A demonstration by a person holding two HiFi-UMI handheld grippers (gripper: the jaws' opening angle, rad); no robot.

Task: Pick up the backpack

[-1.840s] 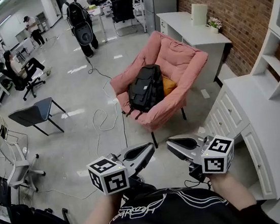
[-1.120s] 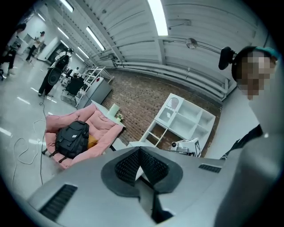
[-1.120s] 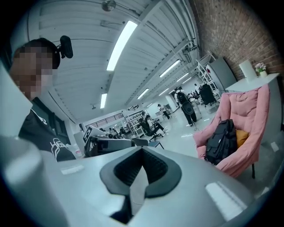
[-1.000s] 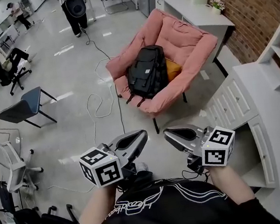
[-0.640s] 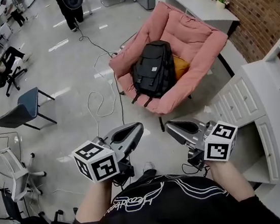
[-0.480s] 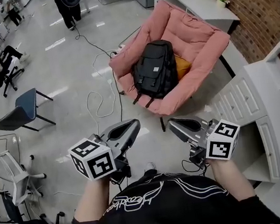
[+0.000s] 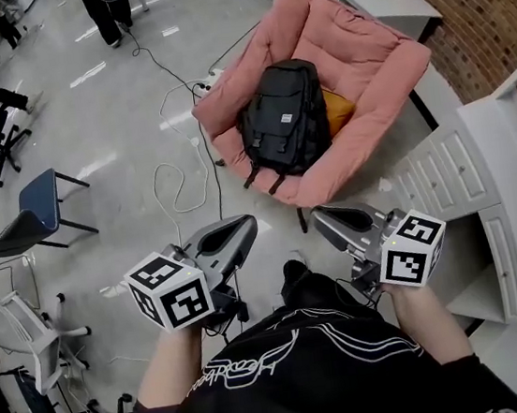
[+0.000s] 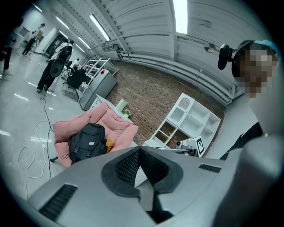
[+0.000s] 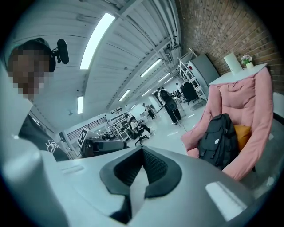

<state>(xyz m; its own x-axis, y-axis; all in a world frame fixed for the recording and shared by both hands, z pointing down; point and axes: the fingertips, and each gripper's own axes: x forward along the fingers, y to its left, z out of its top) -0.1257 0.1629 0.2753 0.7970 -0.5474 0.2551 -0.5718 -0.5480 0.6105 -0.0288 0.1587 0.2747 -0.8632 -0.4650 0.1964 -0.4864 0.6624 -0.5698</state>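
The backpack (image 7: 285,117) lies in the pink chair (image 7: 365,50), an orange cushion (image 7: 339,111) beside it, while the left gripper (image 7: 242,226) and right gripper (image 7: 324,217) hang side by side over the floor short of it, both jaws closed on nothing.

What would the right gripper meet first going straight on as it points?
Probably the bare floor near the looped cable: the right gripper aims just left of the pink armchair holding the backpack. Depth is unclear.

Black backpack (image 7: 285,117) on pink armchair (image 7: 366,54)
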